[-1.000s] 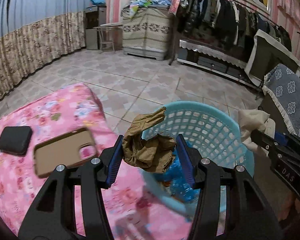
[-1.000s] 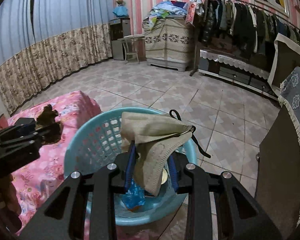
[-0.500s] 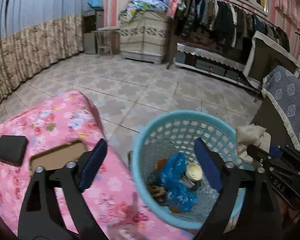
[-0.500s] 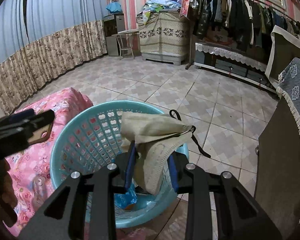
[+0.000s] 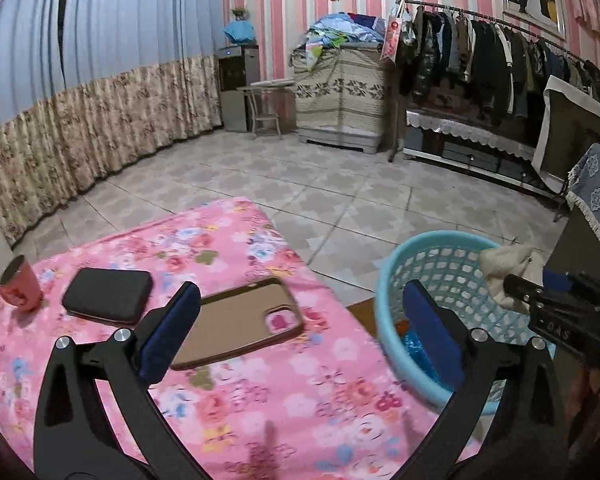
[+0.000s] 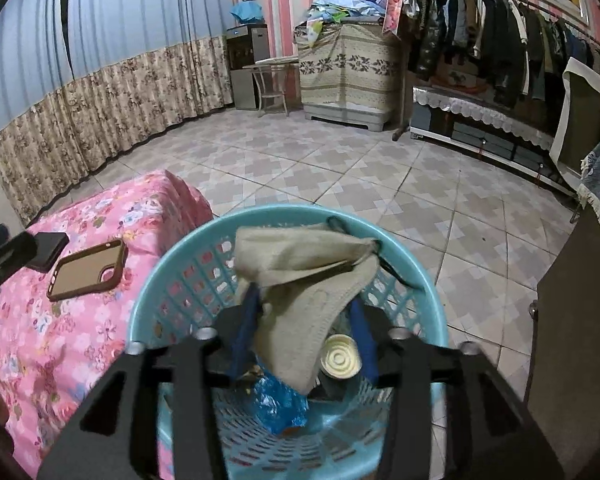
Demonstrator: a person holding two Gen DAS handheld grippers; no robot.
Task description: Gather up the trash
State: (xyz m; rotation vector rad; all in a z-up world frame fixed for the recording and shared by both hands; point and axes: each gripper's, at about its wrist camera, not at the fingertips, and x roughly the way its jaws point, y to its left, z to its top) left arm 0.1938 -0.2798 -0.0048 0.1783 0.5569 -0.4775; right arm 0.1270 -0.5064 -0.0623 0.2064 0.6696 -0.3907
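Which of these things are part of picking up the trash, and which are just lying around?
Part of the job:
- beige face mask, between the right gripper's opening jaws
- blue basket
- blue bag and tin can in the basket
- left gripper, open and empty

Just lying around:
- phone
- black case
- red cup
- pink cloth
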